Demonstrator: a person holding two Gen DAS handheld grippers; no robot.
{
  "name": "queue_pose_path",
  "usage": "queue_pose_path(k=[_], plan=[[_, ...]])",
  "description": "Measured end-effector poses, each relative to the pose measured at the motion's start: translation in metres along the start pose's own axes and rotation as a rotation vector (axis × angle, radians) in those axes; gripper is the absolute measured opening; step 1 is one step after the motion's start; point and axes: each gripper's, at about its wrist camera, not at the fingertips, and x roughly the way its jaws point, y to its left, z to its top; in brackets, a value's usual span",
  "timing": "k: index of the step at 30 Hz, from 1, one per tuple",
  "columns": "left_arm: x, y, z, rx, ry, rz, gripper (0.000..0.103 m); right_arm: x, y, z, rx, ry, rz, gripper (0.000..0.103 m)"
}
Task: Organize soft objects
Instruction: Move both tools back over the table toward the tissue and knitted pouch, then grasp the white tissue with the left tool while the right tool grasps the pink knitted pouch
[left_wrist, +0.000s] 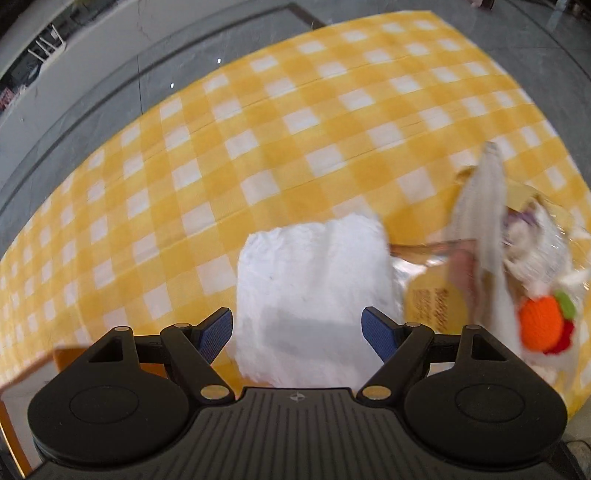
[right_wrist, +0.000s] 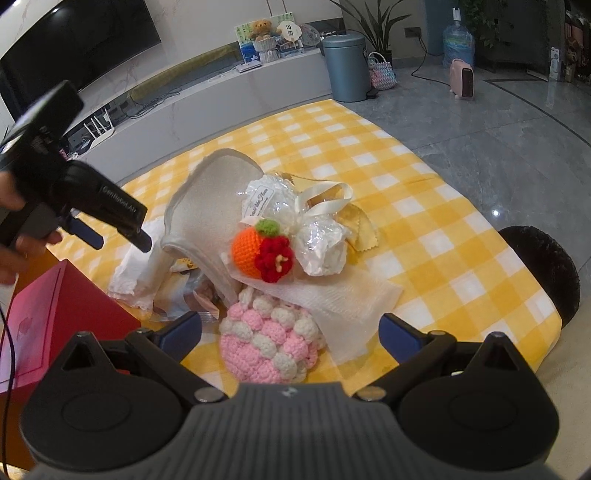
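Note:
My left gripper is open, its blue pads either side of a white fluffy cloth lying on the yellow checked tablecloth. It also shows in the right wrist view, above the same white cloth. My right gripper is open and empty, just above a pink and white crocheted pouch. Behind it a pile holds a grey-white cloth, a crocheted orange with red flower, a cellophane-wrapped gift with a cream ribbon and a paper napkin.
A red box stands at the table's left front corner. A black round stool stands off the right edge. A yellow printed packet lies by the white cloth. The floor lies beyond the table's far edge.

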Motion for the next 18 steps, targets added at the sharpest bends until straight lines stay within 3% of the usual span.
queue_pose_path(k=[3, 10, 18], plan=[[0.015, 0.005, 0.013, 0.026, 0.068, -0.010, 0.093, 0.003, 0.001, 0.000, -0.006, 0.007, 0.001, 0.100], [0.041, 0.025, 0.030, -0.036, 0.128, -0.086, 0.094, 0.009, 0.003, 0.000, -0.021, 0.026, -0.007, 0.100], [0.065, 0.037, 0.027, -0.091, 0.150, -0.172, 0.099, 0.015, 0.012, 0.000, -0.064, 0.045, -0.024, 0.100]])
